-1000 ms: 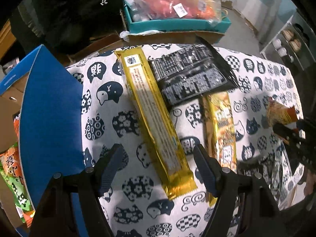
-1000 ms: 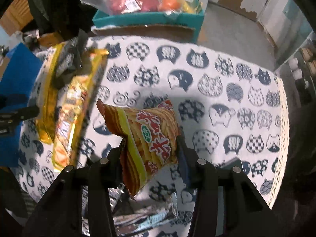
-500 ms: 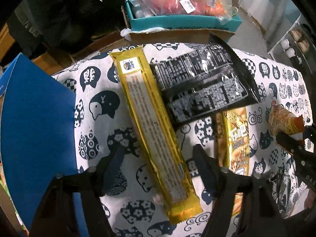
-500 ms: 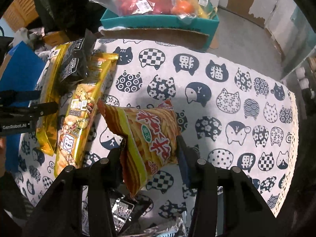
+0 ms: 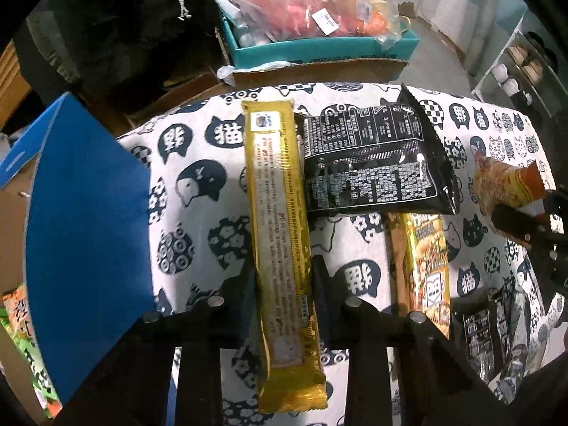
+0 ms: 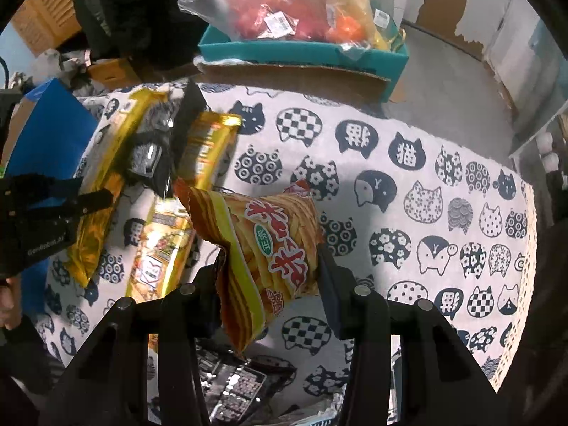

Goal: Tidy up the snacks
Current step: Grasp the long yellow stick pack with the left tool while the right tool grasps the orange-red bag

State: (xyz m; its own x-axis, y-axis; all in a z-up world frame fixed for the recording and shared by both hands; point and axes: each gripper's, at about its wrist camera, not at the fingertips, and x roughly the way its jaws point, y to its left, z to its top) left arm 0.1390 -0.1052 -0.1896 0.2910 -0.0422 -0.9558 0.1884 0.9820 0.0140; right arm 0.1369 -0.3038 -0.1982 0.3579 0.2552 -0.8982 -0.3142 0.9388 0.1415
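Observation:
My left gripper [image 5: 282,280] is shut on a long gold snack pack [image 5: 278,220] that lies on the cat-print tablecloth [image 5: 198,234]. A black snack bag [image 5: 369,163] and a second gold pack [image 5: 422,259] lie to its right. My right gripper [image 6: 269,266] is shut on an orange fries bag [image 6: 269,245] and holds it above the cloth; the bag also shows at the right of the left wrist view [image 5: 504,181]. The left gripper appears at the left edge of the right wrist view [image 6: 53,209].
A blue box flap [image 5: 85,234] stands left of the table. A teal box [image 6: 305,53] with bagged snacks sits behind the table. More dark and silvery packs [image 6: 234,387] lie near the front edge. White shelving [image 5: 514,74] is at far right.
My left gripper has moved forward over the long gold pack and closed its fingers on it. The right gripper keeps holding the fries bag and has shifted slightly.

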